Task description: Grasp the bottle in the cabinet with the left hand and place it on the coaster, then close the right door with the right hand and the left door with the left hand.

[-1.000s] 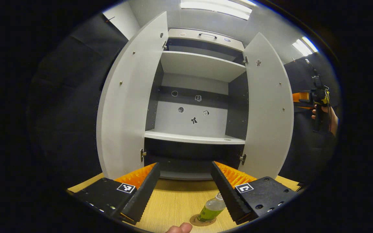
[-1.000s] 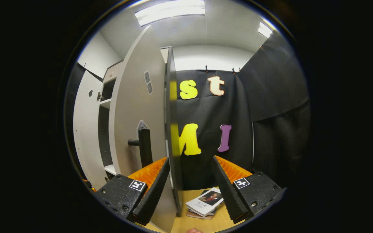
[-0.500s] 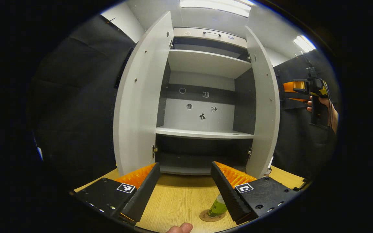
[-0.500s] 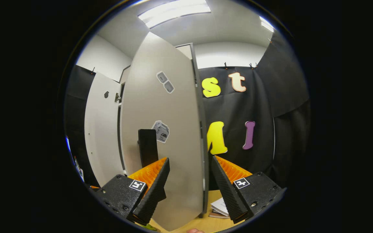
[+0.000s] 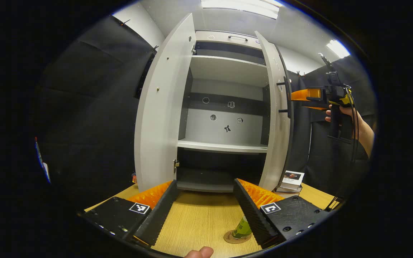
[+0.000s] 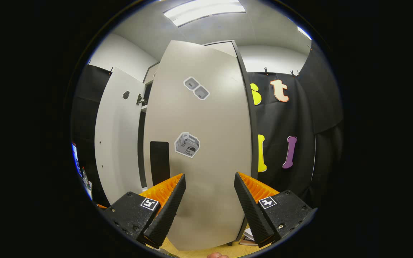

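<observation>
The left gripper view is looking from low over the table (image 5: 199, 222) straight into the cabinet (image 5: 224, 107), standing a little back from it, with its own fingers rising at 6 o'clock. The left door (image 5: 160, 107) is standing at 10 o'clock and the right door (image 5: 276, 118), seen nearly edge-on, at 2 o'clock.

The right gripper view is facing the outer face of the right door (image 6: 206, 143) from close by; the door is spreading across the centre from 12 to 6 o'clock, with the left door (image 6: 115, 136) at 9 o'clock.

Both views are sharing the two doors. The left gripper view is also catching the right gripper (image 5: 301, 96) and the hand (image 5: 350, 118) holding it at 3 o'clock.
</observation>
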The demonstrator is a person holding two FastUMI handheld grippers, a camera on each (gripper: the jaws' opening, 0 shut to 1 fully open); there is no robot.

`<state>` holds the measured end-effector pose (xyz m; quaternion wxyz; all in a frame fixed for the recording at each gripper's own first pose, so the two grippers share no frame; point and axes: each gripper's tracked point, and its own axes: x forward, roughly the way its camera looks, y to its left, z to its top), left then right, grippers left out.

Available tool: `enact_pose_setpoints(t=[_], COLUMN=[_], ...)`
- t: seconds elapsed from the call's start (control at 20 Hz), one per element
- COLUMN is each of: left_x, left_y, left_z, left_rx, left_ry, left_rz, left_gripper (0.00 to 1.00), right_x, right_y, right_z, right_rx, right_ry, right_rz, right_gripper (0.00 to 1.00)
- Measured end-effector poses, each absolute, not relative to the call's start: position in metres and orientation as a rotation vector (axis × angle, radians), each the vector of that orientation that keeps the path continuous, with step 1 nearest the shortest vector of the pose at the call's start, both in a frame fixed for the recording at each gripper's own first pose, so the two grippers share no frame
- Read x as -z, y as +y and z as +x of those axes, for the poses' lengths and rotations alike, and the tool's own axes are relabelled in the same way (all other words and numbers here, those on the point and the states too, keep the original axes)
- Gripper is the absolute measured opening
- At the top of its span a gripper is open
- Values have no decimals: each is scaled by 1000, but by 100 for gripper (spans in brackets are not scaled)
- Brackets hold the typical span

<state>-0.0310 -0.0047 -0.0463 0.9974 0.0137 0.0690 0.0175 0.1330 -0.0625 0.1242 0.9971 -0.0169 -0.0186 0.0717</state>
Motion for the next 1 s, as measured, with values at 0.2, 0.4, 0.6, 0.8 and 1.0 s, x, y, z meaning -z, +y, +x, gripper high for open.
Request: enact_pose_setpoints(t=[0.2,0.4,0.6,0.8,1.0], left_x=[45,41,33,26,20], left_y=[-1,-2,-8,-17,-24], left_z=[-31,-29,-21,-18,-21], left_rx=[-40,-32,-4,26,47], left_ry=[135,138,126,121,112], left_rz=[26,10,-16,-35,-38], left_gripper=[96,96,96,96,95], right_x=[-127,-121,-96,-59,-13], right_y=[-72,-83,-82,-68,-63], right_z=[116,84,50,22,2], right_rx=[-120,-72,-4,-9,-8], right_ry=[-48,-62,-78,-42,54], right_rz=[-44,-54,-96,-95,-50], right_gripper=[83,83,83,83,83])
